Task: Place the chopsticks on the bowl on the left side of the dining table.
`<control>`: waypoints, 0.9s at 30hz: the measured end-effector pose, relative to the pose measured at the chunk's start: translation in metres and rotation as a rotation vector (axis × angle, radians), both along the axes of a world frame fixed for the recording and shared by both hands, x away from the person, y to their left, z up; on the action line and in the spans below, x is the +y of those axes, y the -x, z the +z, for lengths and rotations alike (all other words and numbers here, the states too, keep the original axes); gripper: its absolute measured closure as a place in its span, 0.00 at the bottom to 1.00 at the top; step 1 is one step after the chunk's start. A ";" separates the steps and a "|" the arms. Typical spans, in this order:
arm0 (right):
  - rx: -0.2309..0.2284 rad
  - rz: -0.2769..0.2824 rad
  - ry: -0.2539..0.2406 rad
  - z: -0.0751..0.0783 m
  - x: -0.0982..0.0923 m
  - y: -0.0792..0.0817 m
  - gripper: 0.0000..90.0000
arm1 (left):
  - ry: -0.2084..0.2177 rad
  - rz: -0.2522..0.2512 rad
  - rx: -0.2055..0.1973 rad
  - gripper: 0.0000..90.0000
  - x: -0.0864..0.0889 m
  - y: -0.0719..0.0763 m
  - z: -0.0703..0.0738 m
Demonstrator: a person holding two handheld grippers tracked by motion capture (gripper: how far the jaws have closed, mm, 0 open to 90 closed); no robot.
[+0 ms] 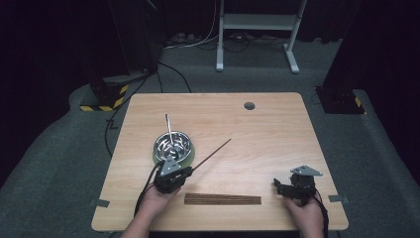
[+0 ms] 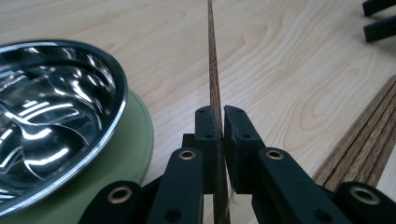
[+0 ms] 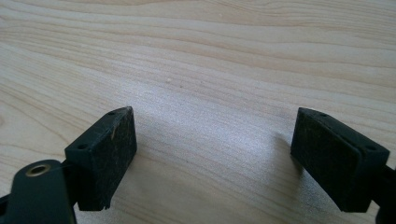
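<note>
My left gripper (image 1: 190, 171) (image 2: 222, 111) is shut on a thin brown wooden stick (image 1: 212, 154) (image 2: 214, 79), which points from its jaws up and to the right, lifted off the table. Just left of it a shiny steel bowl (image 1: 171, 144) (image 2: 51, 116) sits on a green saucer (image 2: 133, 149), with a metal utensil (image 1: 169, 128) leaning out of it. A row of several more sticks (image 1: 222, 199) (image 2: 362, 140) lies flat near the front edge. My right gripper (image 1: 277, 185) (image 3: 212, 144) hovers low over bare wood at the front right, open, with nothing between its pads.
The light wooden table (image 1: 277, 134) has a grey cable hole (image 1: 249, 105) at the back right. The other gripper's black jaws (image 2: 379, 18) show far off in the left gripper view. Beyond the table, cables and a white stand's feet (image 1: 257, 44) rest on grey carpet.
</note>
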State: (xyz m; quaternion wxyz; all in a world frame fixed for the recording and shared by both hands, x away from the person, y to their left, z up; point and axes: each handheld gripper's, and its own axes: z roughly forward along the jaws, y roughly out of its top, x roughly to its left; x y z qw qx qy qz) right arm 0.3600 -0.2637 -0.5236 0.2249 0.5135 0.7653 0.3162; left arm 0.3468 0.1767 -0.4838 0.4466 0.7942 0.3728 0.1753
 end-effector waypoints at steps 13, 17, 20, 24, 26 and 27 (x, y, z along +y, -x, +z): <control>0.015 0.008 0.000 0.001 -0.001 0.000 0.15 | 0.018 0.040 -0.043 0.93 0.028 -0.007 0.020; 0.014 0.008 0.000 0.001 -0.001 0.000 0.15 | 0.021 0.064 -0.038 0.93 0.040 -0.010 0.020; 0.005 0.003 0.000 0.000 0.000 0.000 0.15 | 0.020 0.075 -0.030 0.93 0.046 -0.012 0.018; 0.015 0.008 0.000 0.001 -0.001 0.000 0.15 | 0.019 0.095 -0.019 0.93 0.058 -0.013 0.015; 0.014 0.007 0.000 0.001 -0.001 0.000 0.15 | 0.019 0.103 -0.019 0.93 0.063 -0.014 0.015; 0.016 0.005 -0.002 0.001 0.000 0.001 0.15 | 0.024 0.108 -0.018 0.93 0.065 -0.014 0.014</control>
